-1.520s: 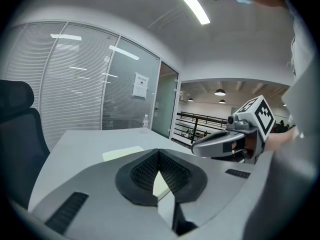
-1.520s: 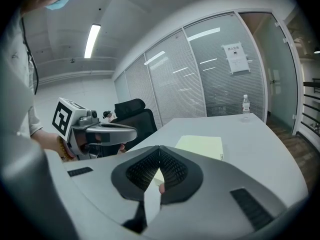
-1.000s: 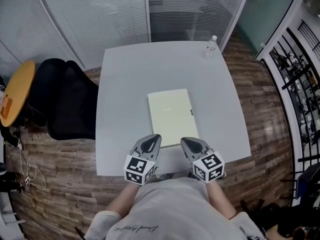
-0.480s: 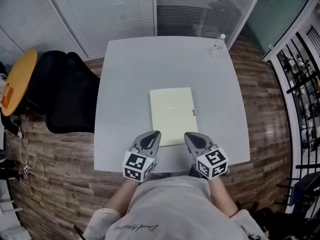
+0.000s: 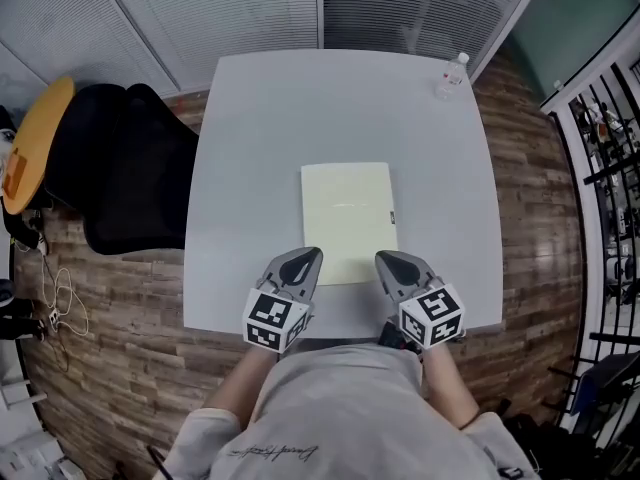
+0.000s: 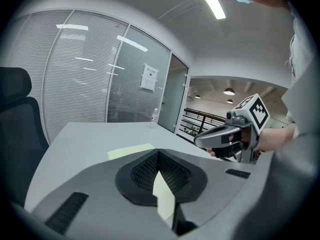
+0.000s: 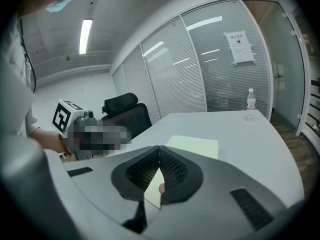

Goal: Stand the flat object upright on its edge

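Observation:
A pale yellow flat book (image 5: pixel 347 221) lies flat at the middle of the grey table (image 5: pixel 240 168). My left gripper (image 5: pixel 311 255) is shut and empty, its tip over the book's near left corner. Shut and empty too, my right gripper (image 5: pixel 384 258) hovers at the near right corner. In the left gripper view the shut left gripper (image 6: pixel 159 151) points across the book (image 6: pixel 131 151), with the right gripper (image 6: pixel 198 143) beside it. From the right gripper view, the shut right gripper (image 7: pixel 159 148) faces the book (image 7: pixel 196 146). Whether either tip touches the book I cannot tell.
A clear water bottle (image 5: pixel 450 75) stands at the table's far right corner. A black office chair (image 5: pixel 125 173) sits left of the table, with a round orange table (image 5: pixel 35 143) beyond it. Slatted glass walls (image 5: pixel 250 8) run behind. The person's torso (image 5: pixel 345 408) is at the near edge.
Both grippers have edged a little forward along the book's near edge, the right one more. The head view has shifted, so the table sits higher in the picture. Both jaws stay shut.

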